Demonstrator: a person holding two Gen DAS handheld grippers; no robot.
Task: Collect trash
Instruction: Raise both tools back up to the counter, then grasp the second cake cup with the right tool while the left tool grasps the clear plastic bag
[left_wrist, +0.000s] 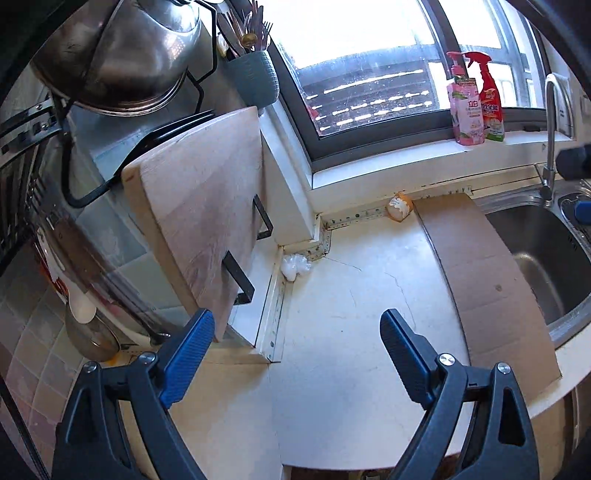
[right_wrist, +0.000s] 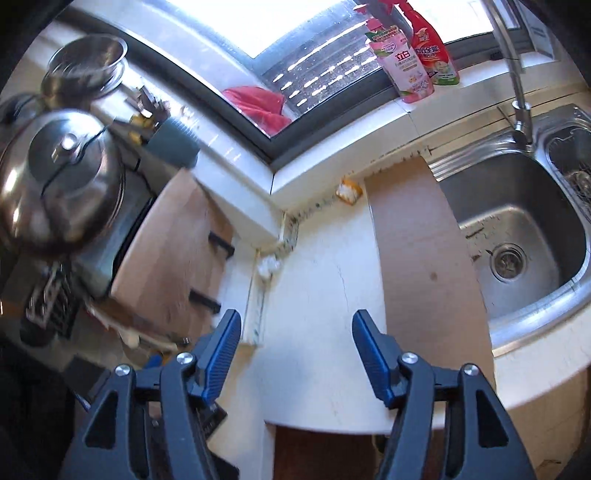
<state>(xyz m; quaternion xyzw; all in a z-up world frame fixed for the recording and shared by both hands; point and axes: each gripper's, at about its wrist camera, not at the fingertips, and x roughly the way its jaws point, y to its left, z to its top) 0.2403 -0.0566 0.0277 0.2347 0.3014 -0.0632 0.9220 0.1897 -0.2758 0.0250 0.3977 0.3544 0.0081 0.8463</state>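
Our left gripper (left_wrist: 297, 325) and right gripper (right_wrist: 295, 326) gaped wide, holding nothing. A crumpled tissue (left_wrist: 294, 266) lay at twelve o'clock, a broken eggshell (left_wrist: 399, 207) at one.

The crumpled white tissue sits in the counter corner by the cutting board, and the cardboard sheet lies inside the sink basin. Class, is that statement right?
Not quite. The crumpled white tissue is in the corner by the cutting board, but the cardboard sheet lies flat on the counter beside the sink, not inside the basin. The right wrist view shows it.
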